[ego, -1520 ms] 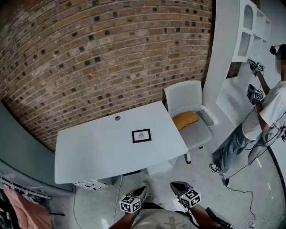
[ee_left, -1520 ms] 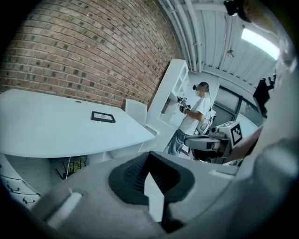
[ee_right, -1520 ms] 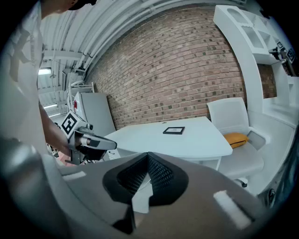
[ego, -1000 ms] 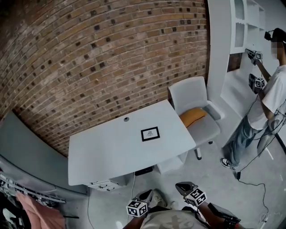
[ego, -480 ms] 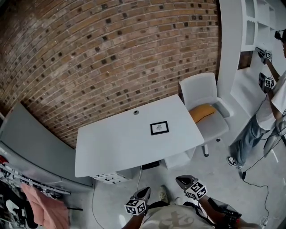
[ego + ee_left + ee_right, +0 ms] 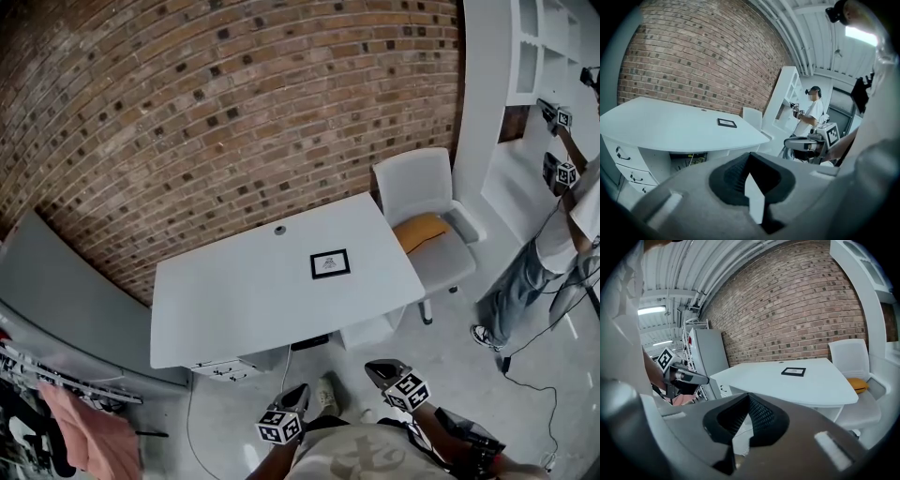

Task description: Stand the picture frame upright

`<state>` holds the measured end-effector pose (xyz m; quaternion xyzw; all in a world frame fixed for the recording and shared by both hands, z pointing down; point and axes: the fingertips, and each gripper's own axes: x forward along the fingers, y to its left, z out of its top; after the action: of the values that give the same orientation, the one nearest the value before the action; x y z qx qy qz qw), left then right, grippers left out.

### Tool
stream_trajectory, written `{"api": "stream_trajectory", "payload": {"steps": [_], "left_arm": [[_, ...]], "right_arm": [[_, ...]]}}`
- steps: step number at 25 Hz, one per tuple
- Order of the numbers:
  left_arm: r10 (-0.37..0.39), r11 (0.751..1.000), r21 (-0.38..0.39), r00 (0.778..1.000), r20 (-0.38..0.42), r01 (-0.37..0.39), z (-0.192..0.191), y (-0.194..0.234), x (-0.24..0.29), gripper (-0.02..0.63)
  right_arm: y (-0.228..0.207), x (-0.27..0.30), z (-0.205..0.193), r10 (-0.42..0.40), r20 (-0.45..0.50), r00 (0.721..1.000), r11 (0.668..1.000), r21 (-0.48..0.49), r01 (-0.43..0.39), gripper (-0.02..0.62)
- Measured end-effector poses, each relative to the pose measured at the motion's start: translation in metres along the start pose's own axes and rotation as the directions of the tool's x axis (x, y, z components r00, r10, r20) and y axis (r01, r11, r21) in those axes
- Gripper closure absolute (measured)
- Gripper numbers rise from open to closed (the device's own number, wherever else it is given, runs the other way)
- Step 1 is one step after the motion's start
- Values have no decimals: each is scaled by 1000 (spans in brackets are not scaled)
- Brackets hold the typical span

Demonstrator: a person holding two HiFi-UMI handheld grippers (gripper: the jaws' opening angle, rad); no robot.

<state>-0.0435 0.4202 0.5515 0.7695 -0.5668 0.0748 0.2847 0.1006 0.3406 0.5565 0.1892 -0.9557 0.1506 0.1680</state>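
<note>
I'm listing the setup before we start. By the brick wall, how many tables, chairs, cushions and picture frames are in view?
Table: 1
Chair: 1
Cushion: 1
Picture frame: 1
Total: 4

We find the picture frame (image 6: 330, 264) lying flat on the table (image 6: 225, 309), right of its middle. Behind the table runs the brick wall (image 6: 234, 112). At the table's right end stands a chair (image 6: 417, 187) with a cushion (image 6: 419, 230) on its seat. Further right, a person (image 6: 553, 244) stands before a shelf unit (image 6: 525, 56). Our left gripper (image 6: 298, 394) and right gripper (image 6: 377, 371) hang side by side before the table's near edge, apart from it.
</note>
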Motion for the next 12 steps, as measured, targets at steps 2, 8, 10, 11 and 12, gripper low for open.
{"api": "stream_trajectory", "payload": {"steps": [2,8,10,11,12], "left_arm": [[-11,1000,-1,1000,-4,11,3,0,5,603],[-36,999,-15,999,-28,35,9,17,22,603],[-52,999,-14,998,-32,52,13,23,30,603],[-61,998,-12,998,-32,60,17,26,36,603],[-69,998,-11,997,-32,69,21,27,41,603]], "right_arm": [[-5,2,-2,-9,-14,1000,1000,11,9,588],[-14,15,4,-31,-13,999,999,35,31,588],[-18,20,6,-45,-16,999,998,47,46,588],[-22,22,8,-53,-16,998,997,49,53,588],[-25,23,11,-60,-13,998,997,50,60,588]]}}
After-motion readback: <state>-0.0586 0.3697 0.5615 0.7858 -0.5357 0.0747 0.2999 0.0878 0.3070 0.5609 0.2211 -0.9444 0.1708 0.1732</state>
